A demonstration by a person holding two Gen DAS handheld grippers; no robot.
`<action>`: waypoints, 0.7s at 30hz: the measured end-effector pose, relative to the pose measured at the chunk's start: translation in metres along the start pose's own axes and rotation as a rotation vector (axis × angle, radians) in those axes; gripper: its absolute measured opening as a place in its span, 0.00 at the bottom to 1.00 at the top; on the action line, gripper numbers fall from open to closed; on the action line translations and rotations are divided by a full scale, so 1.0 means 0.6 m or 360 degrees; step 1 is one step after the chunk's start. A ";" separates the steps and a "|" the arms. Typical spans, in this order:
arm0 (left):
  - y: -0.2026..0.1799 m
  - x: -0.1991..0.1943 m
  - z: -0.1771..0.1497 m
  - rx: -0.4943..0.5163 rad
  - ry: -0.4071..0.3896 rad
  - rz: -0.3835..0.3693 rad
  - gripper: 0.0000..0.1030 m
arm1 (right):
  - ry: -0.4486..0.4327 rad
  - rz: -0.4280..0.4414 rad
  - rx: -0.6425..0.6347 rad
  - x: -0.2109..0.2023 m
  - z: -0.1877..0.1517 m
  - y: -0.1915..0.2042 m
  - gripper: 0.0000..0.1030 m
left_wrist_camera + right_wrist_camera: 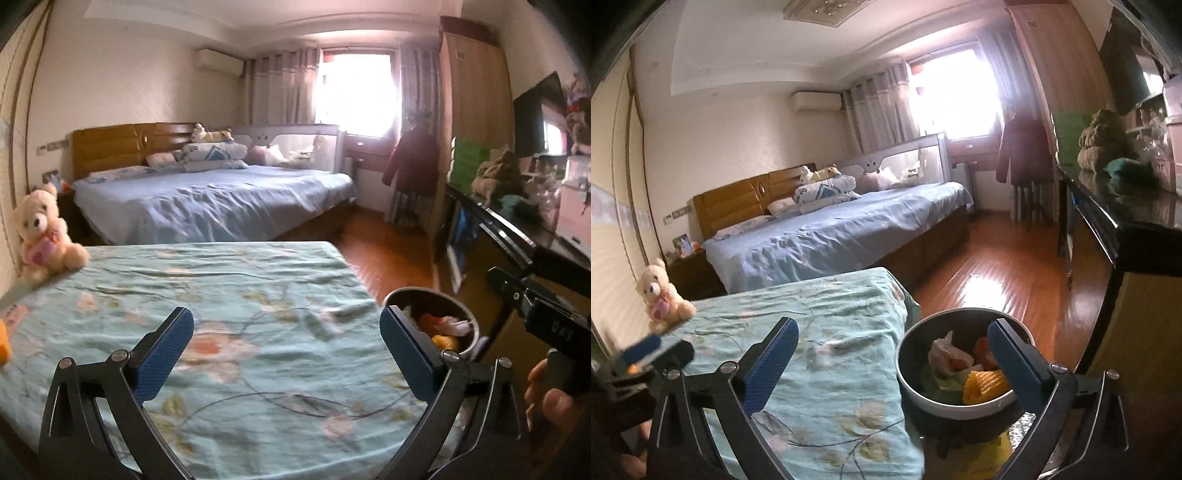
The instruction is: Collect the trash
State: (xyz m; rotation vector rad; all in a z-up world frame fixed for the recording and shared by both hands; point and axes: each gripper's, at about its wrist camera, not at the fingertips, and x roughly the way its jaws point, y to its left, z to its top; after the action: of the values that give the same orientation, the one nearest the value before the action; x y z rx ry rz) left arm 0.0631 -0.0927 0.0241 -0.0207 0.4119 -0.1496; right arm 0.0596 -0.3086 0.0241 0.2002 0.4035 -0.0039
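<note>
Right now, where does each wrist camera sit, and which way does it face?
Left wrist: sits behind the open left gripper, over the floral bed, facing the window; the right gripper and a hand show at right.
Right wrist: sits behind the open right gripper, at the floral bed's right edge above the bin; the left gripper shows at left.
Shared: floral bed, bin, teddy, blue bed, window.

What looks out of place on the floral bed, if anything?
An orange item lies at the far left edge of the floral bed, away from the trash bin, which already holds scraps. It is blurred, so what it is stays unclear. Nothing looks spilled.
</note>
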 end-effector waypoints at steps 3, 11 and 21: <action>0.006 0.007 -0.004 -0.0005 0.0012 0.0025 1.00 | 0.0012 -0.0012 -0.0054 0.009 -0.009 0.009 1.00; 0.012 0.011 -0.008 0.0006 0.0002 0.0091 1.00 | 0.0030 -0.0012 -0.0139 0.017 -0.013 0.024 1.00; 0.016 0.016 -0.006 0.0010 0.0013 0.0140 1.00 | 0.0056 0.0005 -0.0182 0.027 -0.014 0.040 1.00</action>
State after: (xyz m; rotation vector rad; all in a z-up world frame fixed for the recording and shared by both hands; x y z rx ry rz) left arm 0.0721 -0.0846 0.0166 0.0041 0.4199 -0.0639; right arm 0.0723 -0.2831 0.0145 0.0882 0.4371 0.0255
